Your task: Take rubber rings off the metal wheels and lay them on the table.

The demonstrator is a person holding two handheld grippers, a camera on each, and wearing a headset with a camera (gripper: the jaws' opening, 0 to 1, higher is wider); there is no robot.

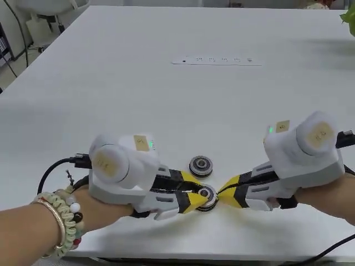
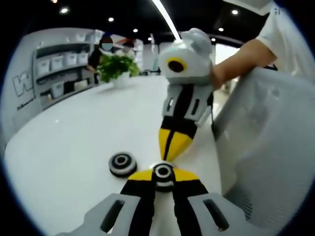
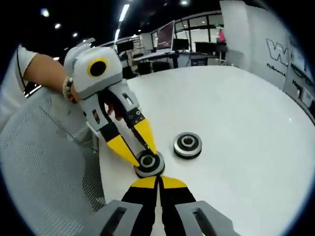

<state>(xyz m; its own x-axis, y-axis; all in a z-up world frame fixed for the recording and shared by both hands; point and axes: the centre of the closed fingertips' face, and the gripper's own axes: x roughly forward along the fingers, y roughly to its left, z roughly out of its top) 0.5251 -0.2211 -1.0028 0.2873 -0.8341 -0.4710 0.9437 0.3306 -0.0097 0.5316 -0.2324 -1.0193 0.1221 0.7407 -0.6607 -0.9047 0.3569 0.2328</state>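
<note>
Left gripper point(image 1: 197, 198) comes in from 9 o'clock in the head view. Its yellow-tipped jaws sit either side of a small round metal wheel with a black rubber band around it point(image 3: 150, 163), and they look clamped on it. The right gripper point(image 3: 158, 181) comes from 3 o'clock, jaws pressed together to a point, with the tip right at the wheel's near edge. I can't tell whether it's touching the black rubber ring point(image 3: 145, 172) or just next to it.

The wheel lies flat on the white table point(image 1: 166, 100) close to the near edge, axle straight up. So the two grippers face each other nose to nose with the wheel between them.

That's what the next bit hangs on, I reckon. The ring has to peel up and off along that vertical axle, and the right tip is the one placed to hook under it from the 3 o'clock side while the left pins the hub.

A second, similar black-banded metal wheel point(image 1: 201, 165) sits at about 12 o'clock from the held one, close but not touching, ring on.
</note>
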